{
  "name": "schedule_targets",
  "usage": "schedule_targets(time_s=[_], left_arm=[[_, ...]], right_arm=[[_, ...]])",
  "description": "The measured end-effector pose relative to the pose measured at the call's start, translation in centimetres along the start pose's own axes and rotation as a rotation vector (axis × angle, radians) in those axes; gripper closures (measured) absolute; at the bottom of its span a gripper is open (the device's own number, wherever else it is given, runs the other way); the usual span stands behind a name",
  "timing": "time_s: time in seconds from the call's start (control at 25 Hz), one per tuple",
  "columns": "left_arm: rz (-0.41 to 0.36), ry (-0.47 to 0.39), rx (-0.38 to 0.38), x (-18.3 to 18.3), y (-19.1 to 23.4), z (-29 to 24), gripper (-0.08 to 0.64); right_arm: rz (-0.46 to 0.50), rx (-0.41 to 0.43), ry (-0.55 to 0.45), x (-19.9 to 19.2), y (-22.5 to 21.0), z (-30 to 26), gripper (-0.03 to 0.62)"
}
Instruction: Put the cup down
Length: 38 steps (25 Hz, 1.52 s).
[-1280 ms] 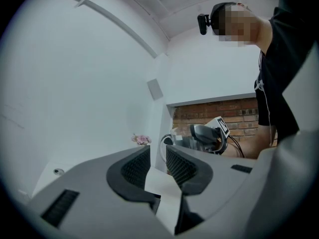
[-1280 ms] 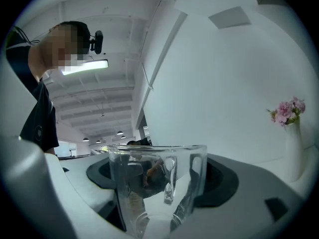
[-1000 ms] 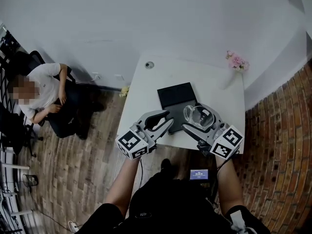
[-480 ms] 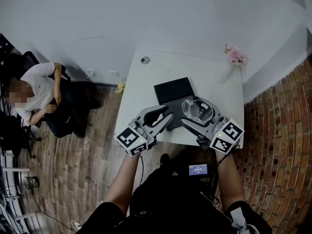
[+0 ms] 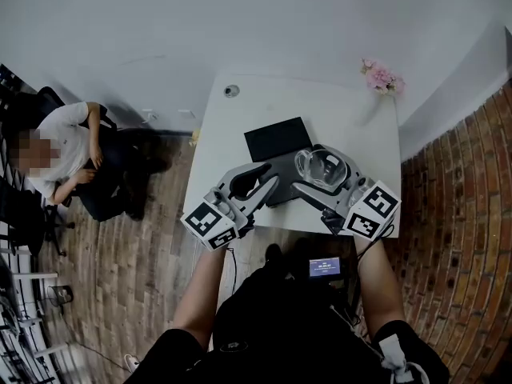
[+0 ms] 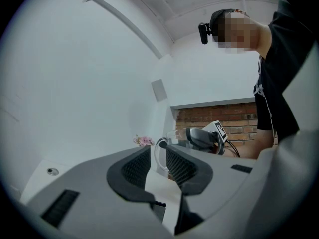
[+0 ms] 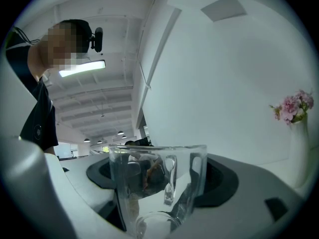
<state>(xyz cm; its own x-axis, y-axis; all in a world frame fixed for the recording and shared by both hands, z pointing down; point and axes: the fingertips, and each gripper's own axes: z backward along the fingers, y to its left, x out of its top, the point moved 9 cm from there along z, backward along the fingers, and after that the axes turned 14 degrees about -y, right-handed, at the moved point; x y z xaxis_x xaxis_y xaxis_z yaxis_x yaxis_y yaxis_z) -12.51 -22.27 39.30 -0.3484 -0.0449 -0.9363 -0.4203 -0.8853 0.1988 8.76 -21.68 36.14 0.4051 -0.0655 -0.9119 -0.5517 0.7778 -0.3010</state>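
Observation:
A clear glass cup (image 5: 322, 168) with a handle is held upright between the jaws of my right gripper (image 5: 310, 174), which is shut on it. It hangs over the white table (image 5: 352, 126), just right of a black pad (image 5: 276, 138), near the front edge. In the right gripper view the cup (image 7: 157, 176) fills the gap between the dark pads (image 7: 219, 183). My left gripper (image 5: 272, 176) is level beside it on the left, open, with nothing between its fingers. The left gripper view looks through that empty gap (image 6: 158, 161) at the cup (image 6: 167, 148).
A white vase of pink flowers (image 5: 379, 78) stands at the table's far right corner. A small round fitting (image 5: 231, 91) sits at the far left. A person (image 5: 68, 146) sits left of the table. A brick wall (image 5: 456, 214) is on the right.
My right gripper has carried the cup a little way across the table beside the black pad. The left gripper has stayed about where it was. Both keep their jaws as before.

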Motion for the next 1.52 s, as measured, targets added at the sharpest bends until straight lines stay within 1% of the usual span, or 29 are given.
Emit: schedule_targets(time_s=[0.2, 0.48, 0.6, 0.72, 1.04, 1.24, 1.52], left_arm=[[-0.005, 0.006, 0.031, -0.8, -0.4, -1.7, 0.468], [-0.024, 0.028, 0.078, -1.4, 0.9, -3.1, 0.468], [-0.027, 0.032, 0.106, -2.0, 1.4, -3.2, 0.468], [-0.026, 0.038, 0.115, -2.7, 2.5, -3.5, 0.468], [-0.03, 0.051, 0.14, -4.4, 4.6, -3.4, 0.468], [-0.033, 0.058, 0.142, -5.5, 5.4, -3.8, 0.468], [-0.022, 0.056, 0.17, -6.3, 8.5, -3.8, 0.468]], right_arm=[[-0.011, 0.013, 0.017, 0.4, -2.1, 1.1, 0.164], [-0.002, 0.072, 0.093, -0.3, -5.7, -0.2, 0.164], [-0.004, 0.109, 0.129, -1.5, -7.2, -1.1, 0.164], [0.004, 0.137, 0.157, -2.9, -9.1, -2.4, 0.164], [0.029, 0.178, 0.227, -6.8, -12.5, -4.6, 0.164], [0.042, 0.194, 0.259, -8.8, -13.9, -5.3, 0.164], [0.045, 0.192, 0.292, -11.2, -16.5, -8.0, 0.164]])
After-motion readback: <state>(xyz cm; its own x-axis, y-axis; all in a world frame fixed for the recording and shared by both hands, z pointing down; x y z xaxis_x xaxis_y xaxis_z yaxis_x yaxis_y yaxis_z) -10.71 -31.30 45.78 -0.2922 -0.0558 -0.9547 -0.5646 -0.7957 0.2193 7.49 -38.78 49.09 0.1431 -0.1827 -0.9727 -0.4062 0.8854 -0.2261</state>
